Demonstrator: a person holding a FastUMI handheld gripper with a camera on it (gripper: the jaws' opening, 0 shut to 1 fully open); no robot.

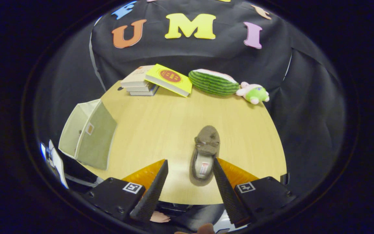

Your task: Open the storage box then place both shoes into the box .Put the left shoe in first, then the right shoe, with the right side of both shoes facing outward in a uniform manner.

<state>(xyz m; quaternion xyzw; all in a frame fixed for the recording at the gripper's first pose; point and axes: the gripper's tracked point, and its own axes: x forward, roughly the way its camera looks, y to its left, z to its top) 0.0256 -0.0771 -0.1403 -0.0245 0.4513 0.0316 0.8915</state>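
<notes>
A brown-grey shoe (205, 152) with a bow lies on the wooden table (161, 130), toe pointing away, heel toward me. Its heel end sits between my fingers, nearer the right finger. My gripper (190, 164) is open above the table's near edge and holds nothing. A beige fabric storage box (88, 135) stands at the table's left edge, lying on its side with its opening facing left and away. I cannot see what is inside it.
At the back of the table are a stack of books (140, 84) with a yellow book (169, 79) leaning on it, a watermelon-slice plush (213, 82) and a small green and pink plush toy (254, 93). Black cloth surrounds the table.
</notes>
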